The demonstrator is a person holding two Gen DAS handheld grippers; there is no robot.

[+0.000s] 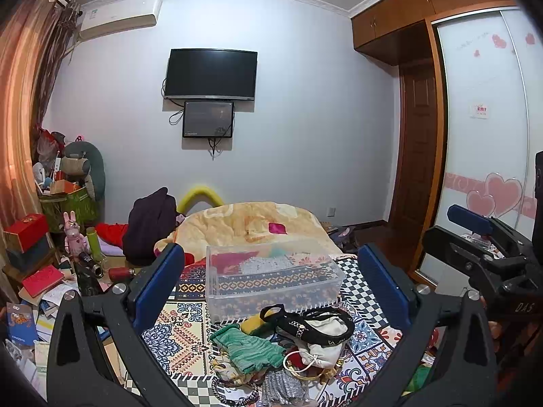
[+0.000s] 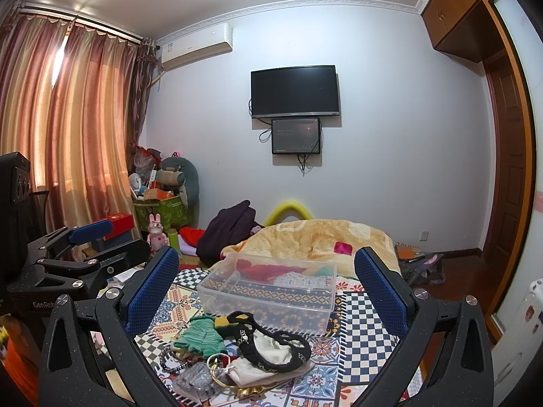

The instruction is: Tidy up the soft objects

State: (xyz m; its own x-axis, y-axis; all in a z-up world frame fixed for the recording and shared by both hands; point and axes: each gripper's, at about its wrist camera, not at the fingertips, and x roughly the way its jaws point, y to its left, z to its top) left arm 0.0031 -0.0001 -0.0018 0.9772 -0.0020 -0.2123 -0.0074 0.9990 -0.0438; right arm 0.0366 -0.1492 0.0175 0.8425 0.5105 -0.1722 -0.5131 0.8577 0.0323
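Green ribbed cloth (image 1: 249,347), crumpled, beside black-trimmed white pouch (image 1: 315,330), possibly.

The clear bin (image 1: 271,278) blurs what may be folded cloth; the pile (image 1: 271,366) runs off-frame.

Clear glossy plastic bin (image 1: 271,278), ribbed green knit cloth (image 1: 253,347), patterned woven bedspread (image 1: 183,335), textured blue fingers (image 2: 152,291)
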